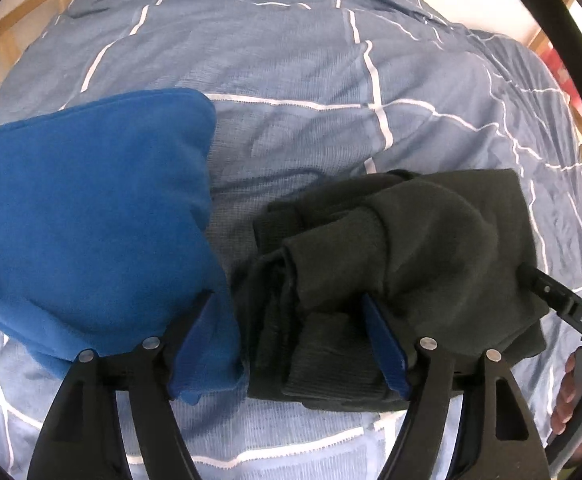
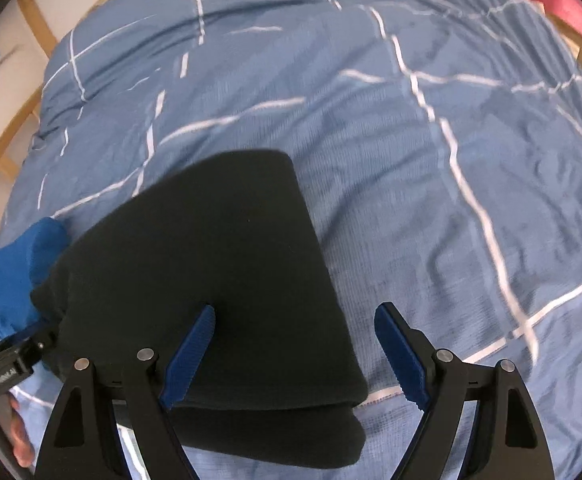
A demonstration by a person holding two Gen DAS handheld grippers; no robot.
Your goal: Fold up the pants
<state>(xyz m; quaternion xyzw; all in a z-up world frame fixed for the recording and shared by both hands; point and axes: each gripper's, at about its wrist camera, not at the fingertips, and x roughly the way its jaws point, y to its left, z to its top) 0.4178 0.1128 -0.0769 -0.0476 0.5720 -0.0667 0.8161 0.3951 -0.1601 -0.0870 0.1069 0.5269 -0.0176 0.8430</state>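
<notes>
The dark pants (image 1: 403, 256) lie folded into a thick bundle on the blue checked duvet (image 1: 291, 60). My left gripper (image 1: 287, 308) is open and hovers over the bundle's left edge, its right pad (image 1: 385, 344) over the cloth. In the right wrist view the pants (image 2: 219, 264) show as a smooth folded stack. My right gripper (image 2: 295, 320) is open above the stack's right edge, its left pad (image 2: 191, 352) over the cloth. Neither gripper holds anything. The right gripper also shows in the left wrist view at the bundle's right side (image 1: 563, 304).
A folded bright blue garment (image 1: 87, 216) lies just left of the pants; it also shows in the right wrist view (image 2: 19, 276). A wooden bed frame (image 2: 3, 144) rims the duvet (image 2: 411, 160). A red object (image 2: 547, 4) sits at the far right.
</notes>
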